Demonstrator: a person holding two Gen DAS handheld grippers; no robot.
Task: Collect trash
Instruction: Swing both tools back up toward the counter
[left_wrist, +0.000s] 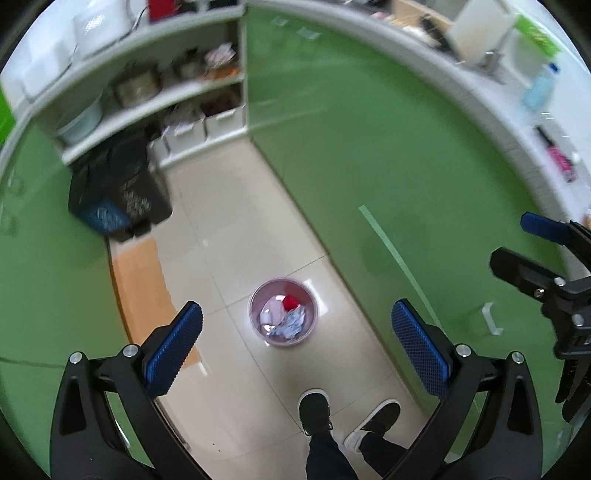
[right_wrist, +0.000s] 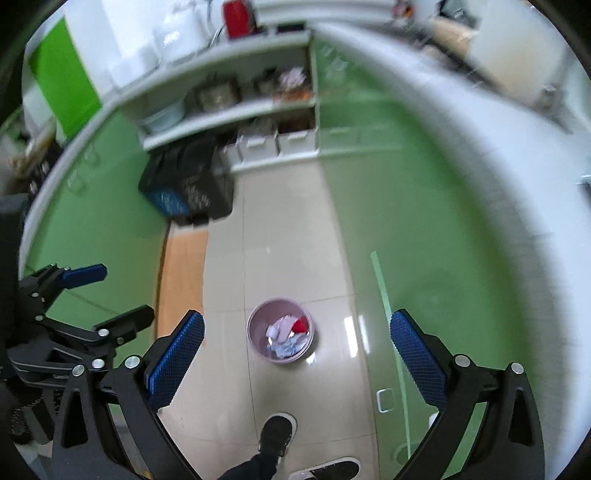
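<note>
A small pink trash bin (left_wrist: 282, 311) (right_wrist: 280, 331) stands on the tiled floor below both grippers. It holds crumpled white and bluish paper and a red item (left_wrist: 290, 302) (right_wrist: 300, 325). My left gripper (left_wrist: 295, 345) hangs high above the bin, open, with nothing between its blue pads. My right gripper (right_wrist: 296, 349) is also open and empty above the bin. The right gripper (left_wrist: 532, 251) shows at the right edge of the left wrist view, and the left gripper (right_wrist: 99, 295) at the left edge of the right wrist view.
Green cabinet fronts (left_wrist: 369, 147) line the right side under a white counter (left_wrist: 517, 122) with a bottle and small items. Open shelves (left_wrist: 155, 92) and black crates (left_wrist: 118, 192) stand at the far end. A person's shoes (left_wrist: 314, 410) are on the floor near the bin.
</note>
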